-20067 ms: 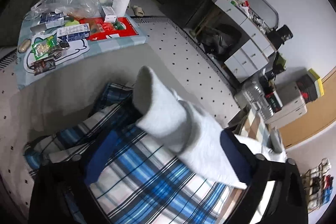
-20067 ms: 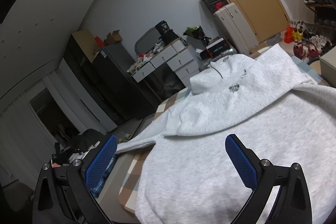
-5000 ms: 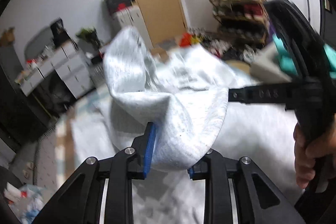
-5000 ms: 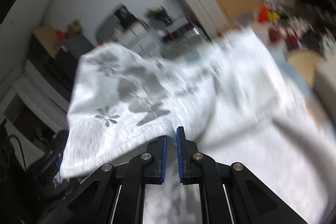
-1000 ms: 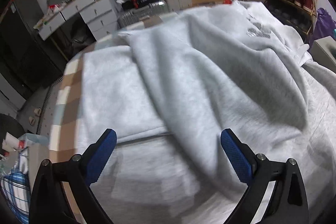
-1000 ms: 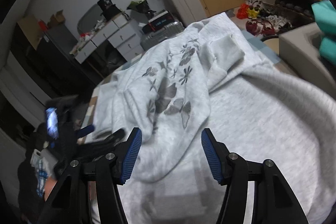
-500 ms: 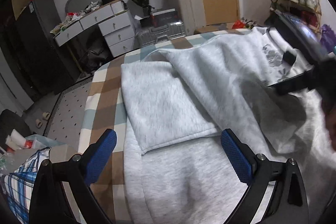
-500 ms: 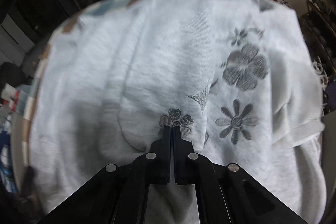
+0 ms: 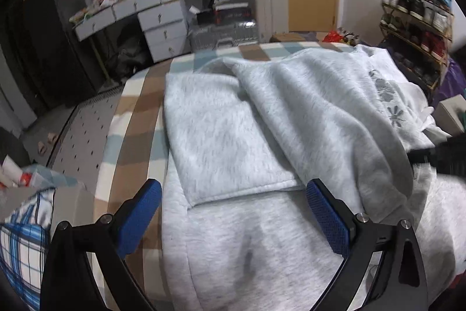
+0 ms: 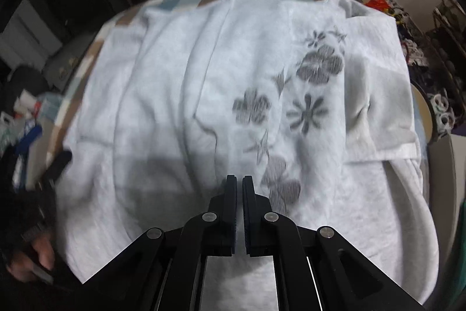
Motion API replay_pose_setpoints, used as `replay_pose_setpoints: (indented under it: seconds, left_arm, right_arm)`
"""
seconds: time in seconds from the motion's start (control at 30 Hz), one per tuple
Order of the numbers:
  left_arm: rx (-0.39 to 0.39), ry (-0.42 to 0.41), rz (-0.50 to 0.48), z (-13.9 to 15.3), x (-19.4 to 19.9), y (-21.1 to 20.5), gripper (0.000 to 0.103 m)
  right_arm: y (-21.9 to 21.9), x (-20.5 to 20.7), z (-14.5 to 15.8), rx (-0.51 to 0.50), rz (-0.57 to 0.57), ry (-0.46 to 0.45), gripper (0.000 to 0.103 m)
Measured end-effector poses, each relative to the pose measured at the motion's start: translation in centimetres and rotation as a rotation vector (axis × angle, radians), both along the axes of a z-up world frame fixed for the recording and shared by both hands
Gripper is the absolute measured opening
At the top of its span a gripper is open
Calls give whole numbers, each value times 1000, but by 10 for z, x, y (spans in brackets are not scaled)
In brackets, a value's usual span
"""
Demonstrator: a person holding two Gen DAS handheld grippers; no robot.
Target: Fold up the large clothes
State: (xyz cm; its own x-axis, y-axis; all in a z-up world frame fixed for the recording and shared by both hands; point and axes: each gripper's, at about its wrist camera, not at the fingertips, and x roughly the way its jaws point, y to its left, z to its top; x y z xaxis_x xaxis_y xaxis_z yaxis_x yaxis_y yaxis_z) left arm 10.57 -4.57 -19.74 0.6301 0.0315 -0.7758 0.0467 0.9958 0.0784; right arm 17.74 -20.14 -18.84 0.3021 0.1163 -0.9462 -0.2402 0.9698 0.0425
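right wrist view: clenched right gripper [image 10: 238, 179], apparently empty, points down at the grey sweatshirt [image 10: 180, 72].

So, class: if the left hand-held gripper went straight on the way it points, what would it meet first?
Probably the grey sweatshirt spread beneath the open left hand-held gripper, near its folded-over panel; depth is unclear.
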Motion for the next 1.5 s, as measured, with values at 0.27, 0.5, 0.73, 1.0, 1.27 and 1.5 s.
replay_pose_setpoints:
  seconds: [0.27, 0.5, 0.73, 1.0, 1.27, 1.5]
  left_arm:
    - [65, 6, 39, 0, 1, 15, 98]
    - [-286, 129, 229, 1, 48, 93, 98]
    - [-331, 340, 306, -43, 124, 104, 98]
    - [-398, 417, 205, -70, 160, 92, 94]
    - [-270, 405, 113, -66, 181, 70, 33]
    - [-100, 434, 70, -69, 212, 54, 33]
  right_arm:
    - [0, -9, -26, -50, 127, -19, 7]
    - [-105, 39, 26, 66, -85, -222, 84]
    - [-191, 145, -20, 217, -327, -52, 83]
    - [-204, 202, -43, 243, -320, -27, 82]
    - [-187, 184, -34, 200, -229, -30, 25]
    - [-166, 208, -37, 75, -223, -90, 16]
